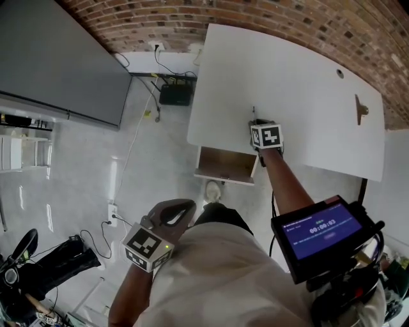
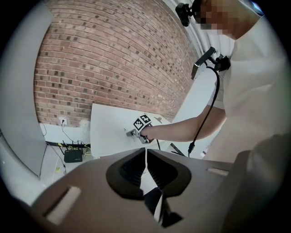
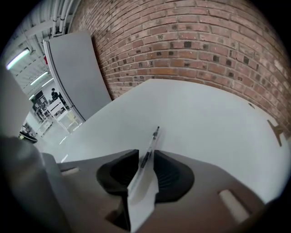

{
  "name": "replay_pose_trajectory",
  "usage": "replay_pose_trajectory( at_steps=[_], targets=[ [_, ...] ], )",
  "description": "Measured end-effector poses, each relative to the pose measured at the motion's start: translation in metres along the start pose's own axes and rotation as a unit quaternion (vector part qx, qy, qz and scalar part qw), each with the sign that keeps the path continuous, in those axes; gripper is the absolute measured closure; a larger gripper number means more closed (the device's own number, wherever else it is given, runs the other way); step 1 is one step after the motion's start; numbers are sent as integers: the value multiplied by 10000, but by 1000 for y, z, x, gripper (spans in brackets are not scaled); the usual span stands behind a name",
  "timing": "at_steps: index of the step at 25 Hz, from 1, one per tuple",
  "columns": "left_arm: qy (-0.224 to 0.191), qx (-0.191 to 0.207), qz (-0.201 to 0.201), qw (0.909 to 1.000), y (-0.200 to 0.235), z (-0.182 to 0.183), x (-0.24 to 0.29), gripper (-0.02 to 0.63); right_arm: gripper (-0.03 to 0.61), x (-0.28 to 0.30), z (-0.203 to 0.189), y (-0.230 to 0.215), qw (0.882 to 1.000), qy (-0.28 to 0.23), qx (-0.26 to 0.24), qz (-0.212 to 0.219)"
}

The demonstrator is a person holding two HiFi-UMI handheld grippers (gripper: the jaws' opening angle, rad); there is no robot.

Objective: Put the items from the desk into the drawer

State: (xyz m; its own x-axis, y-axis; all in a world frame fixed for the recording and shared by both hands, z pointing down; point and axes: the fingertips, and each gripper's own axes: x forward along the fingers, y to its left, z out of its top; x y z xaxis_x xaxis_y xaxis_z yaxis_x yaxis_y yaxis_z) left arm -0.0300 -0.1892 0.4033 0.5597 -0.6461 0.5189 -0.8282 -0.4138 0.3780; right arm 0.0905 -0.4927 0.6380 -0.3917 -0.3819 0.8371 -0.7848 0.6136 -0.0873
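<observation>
Red-brown brick wall [image 1: 287, 19] backs a white desk [image 1: 307, 96], and we record the following

The right gripper [image 1: 259, 124] is out over the desk top near its front edge, at the end of the person's outstretched arm. In the right gripper view its jaws are closed on a pen [image 3: 152, 141] with a clear barrel and a dark tip. The pen sticks forward from between the pads and points across the desk towards the wall. We cannot tell whether the tip touches the surface.

The drawer [image 1: 225, 165] stands pulled open under the desk's front edge, just beside and below the right gripper, with its wood-coloured inside showing.

A small brown wooden piece [image 1: 361, 110] lies on the desk well apart from the pen, towards the right end.

The left gripper [image 1: 172, 214] is held back close to the person's body, away from the desk. In the left gripper view we find its jaws brought together with only a thin slit between the pads and nothing in them.

On the floor by the wall, left of the desk, we note a black box [image 1: 175, 94] with cables
</observation>
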Motion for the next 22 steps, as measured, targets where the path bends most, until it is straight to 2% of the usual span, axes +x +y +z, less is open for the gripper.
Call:
replay_pose_trajectory(
  at_steps=[4,8,13,22],
  targets=[
    [-50,-58,67,9999,2,-1,-6,595,493,-3,-1,-4,9998,-82,103,-149],
    [-37,-128,70,9999,-1,-2,-9,595,529,-4,0,-5,9992,-132,372,-96],
    [10,-168,52,9998,-2,-2,-10,595,534,-8,5,-9,9977,-318,590,-44],
    [-110,-10,-159,9998,-24,-36,-54,595,534,-62,-17,32,9950,-715,692,-96]
  ],
)
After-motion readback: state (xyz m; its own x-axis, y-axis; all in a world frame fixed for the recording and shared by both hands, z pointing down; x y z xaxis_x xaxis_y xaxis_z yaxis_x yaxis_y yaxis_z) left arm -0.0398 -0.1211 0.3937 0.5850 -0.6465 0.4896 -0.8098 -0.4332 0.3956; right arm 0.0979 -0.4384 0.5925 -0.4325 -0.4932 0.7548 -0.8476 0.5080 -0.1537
